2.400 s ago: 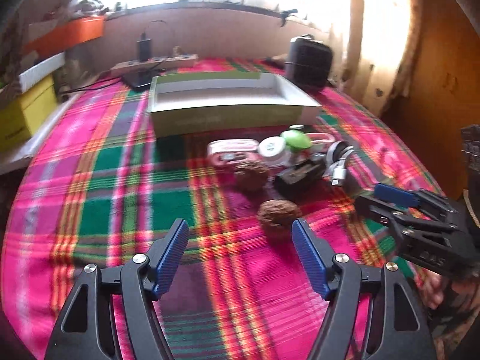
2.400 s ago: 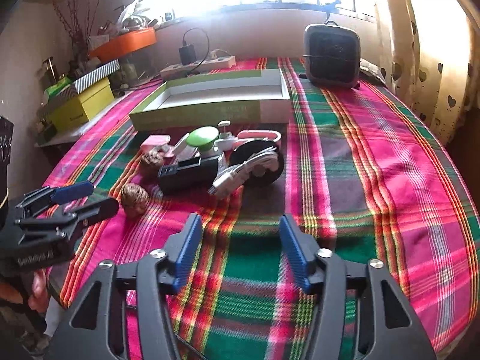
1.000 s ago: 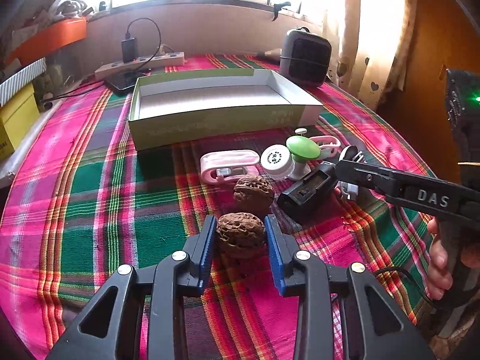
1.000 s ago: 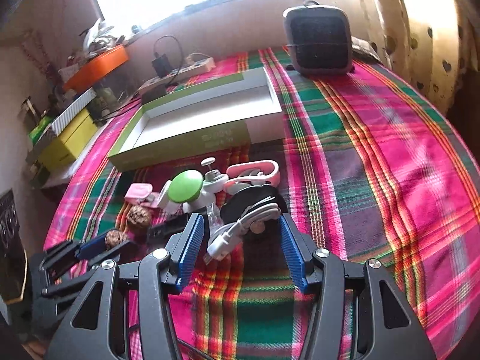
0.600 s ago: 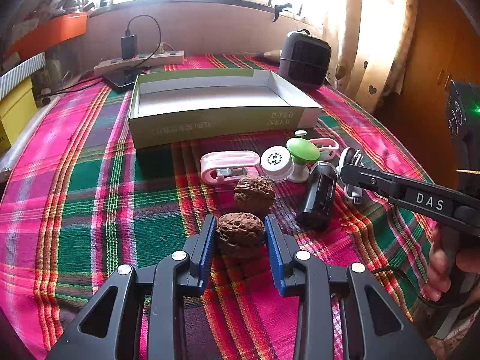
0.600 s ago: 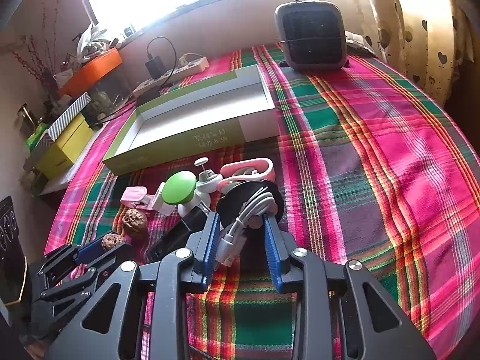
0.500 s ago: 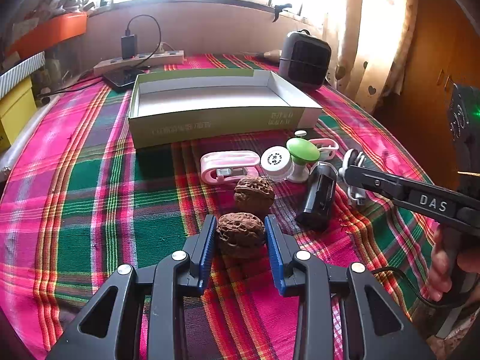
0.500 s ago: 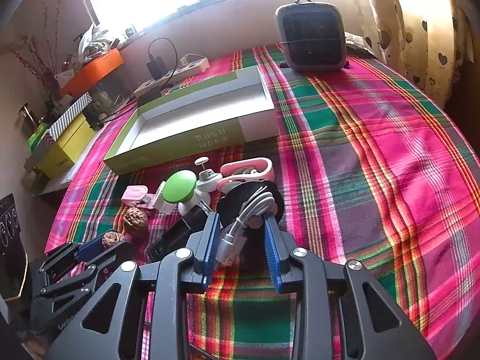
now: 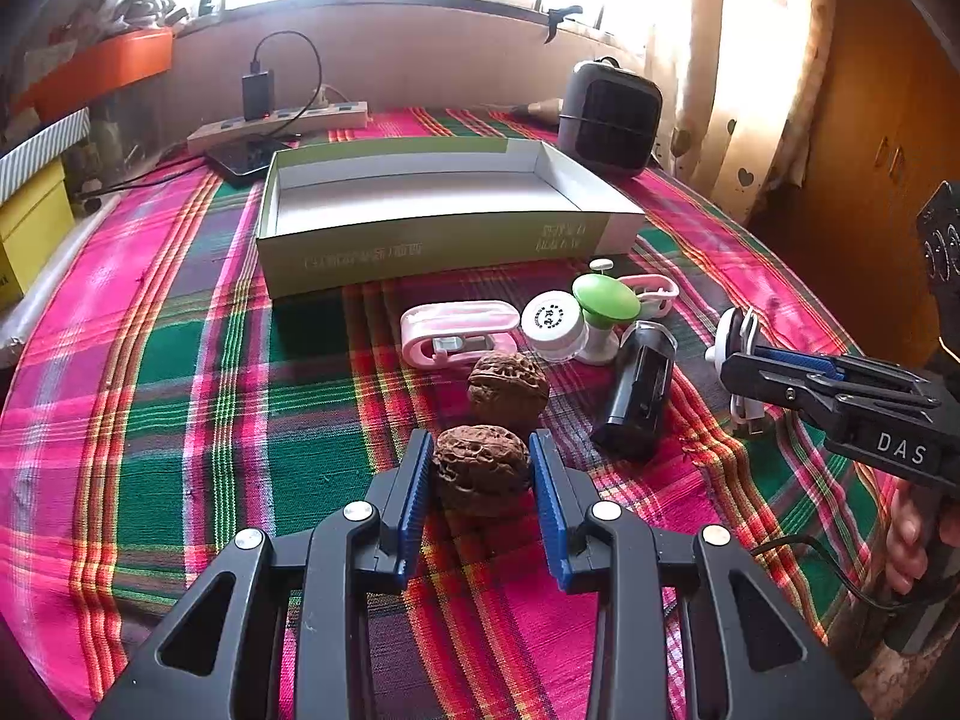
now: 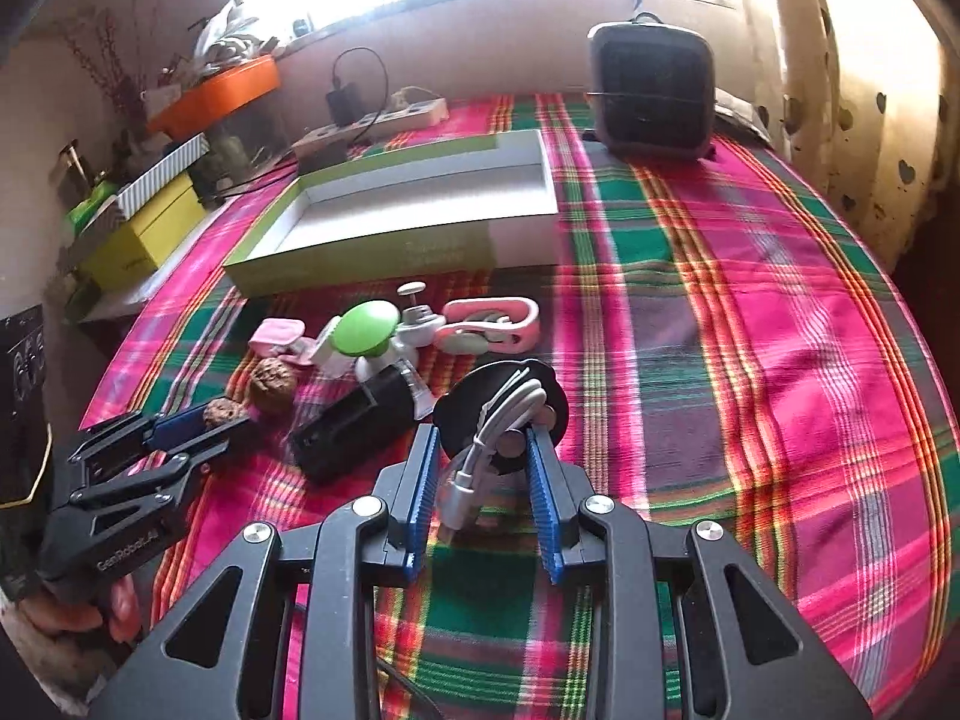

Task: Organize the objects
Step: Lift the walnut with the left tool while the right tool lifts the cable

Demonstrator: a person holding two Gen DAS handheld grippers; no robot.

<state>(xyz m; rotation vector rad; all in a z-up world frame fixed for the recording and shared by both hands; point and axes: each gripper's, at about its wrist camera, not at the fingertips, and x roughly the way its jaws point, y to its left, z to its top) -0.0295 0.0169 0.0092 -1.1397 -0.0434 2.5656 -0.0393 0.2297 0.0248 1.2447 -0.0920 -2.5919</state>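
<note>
Meanwhile each hand-held gripper clamps something: left (image 9: 483,468) a walnut (image 9: 482,467), right (image 10: 480,483) a cable reel (image 10: 501,414).

Counter (image 9: 180,372) under pink-green plaid cloth. On it: open shallow green-white cardboard box (image 9: 444,240), two brown wrinkled walnuts (image 9: 507,384), black rectangular plastic case (image 9: 639,396), grey boxy heater (image 9: 609,117), white power strip (image 9: 282,123).
</note>
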